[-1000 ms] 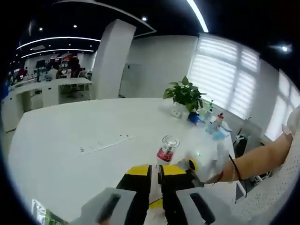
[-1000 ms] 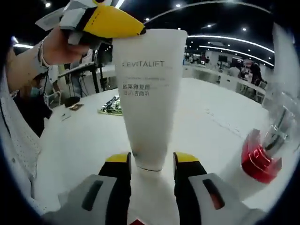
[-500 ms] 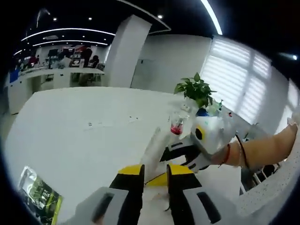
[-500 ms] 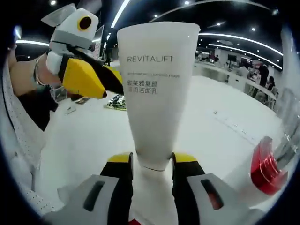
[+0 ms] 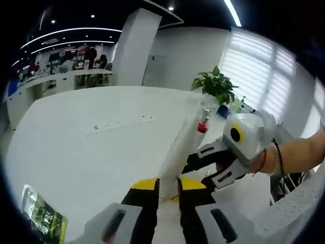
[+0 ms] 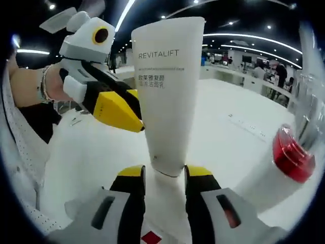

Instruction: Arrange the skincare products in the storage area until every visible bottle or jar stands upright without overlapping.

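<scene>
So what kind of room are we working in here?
Most likely an open-plan office or lab. The work happens on a large white table, window blinds cover the far wall behind a potted plant, and rows of desks with people run under strip ceiling lights.

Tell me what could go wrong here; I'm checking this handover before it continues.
The tall white REVITALIFT tube is pinched only at its narrow cap end by the right gripper, so it may tip or slip. The left gripper sits right beside it and could knock it. The clear bottle with the red collar stands close and might get toppled.
</scene>
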Demonstrator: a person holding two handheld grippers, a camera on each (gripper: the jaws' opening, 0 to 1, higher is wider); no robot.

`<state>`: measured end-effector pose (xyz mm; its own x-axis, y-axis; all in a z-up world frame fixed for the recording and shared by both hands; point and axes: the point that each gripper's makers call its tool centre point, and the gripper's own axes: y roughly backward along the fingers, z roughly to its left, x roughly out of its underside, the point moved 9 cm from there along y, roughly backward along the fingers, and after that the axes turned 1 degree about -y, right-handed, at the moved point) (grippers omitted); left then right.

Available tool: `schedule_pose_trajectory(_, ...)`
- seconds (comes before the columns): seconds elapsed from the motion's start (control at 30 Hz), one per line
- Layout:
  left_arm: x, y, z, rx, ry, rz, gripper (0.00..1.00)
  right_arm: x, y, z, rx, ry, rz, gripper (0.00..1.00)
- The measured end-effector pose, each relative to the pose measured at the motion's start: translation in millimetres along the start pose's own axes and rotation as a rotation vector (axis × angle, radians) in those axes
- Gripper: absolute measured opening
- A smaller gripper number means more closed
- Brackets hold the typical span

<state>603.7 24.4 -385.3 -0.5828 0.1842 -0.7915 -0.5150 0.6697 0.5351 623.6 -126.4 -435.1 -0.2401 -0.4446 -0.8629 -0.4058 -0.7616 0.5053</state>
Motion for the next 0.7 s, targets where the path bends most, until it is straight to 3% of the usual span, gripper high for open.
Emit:
schedule_pose_trajectory(0.3,8.7,-11,6.2,-0.002,-0.045,0.029,0.16,5.1,10,5,0.037,-0.020,-0.013,0.24)
schedule_pose_trajectory(0.4,18.4,-19,9.2,-0.011,-0.061,0.039,0.18,6.6,19,0,0.103,-0.077,-0.053,0.27)
schedule_pose_trajectory(0.53,27.5,-29,11.3,-0.012,0.021,-0.009,0.20,11.1,39,-3,0.159,-0.150,-0.107,0.27)
schedule_pose_trajectory(0.7,30.8,-38,12.8,-0.020,-0.030,-0.010,0.20,19.7,65,-2,0.199,-0.266,-0.190,0.26)
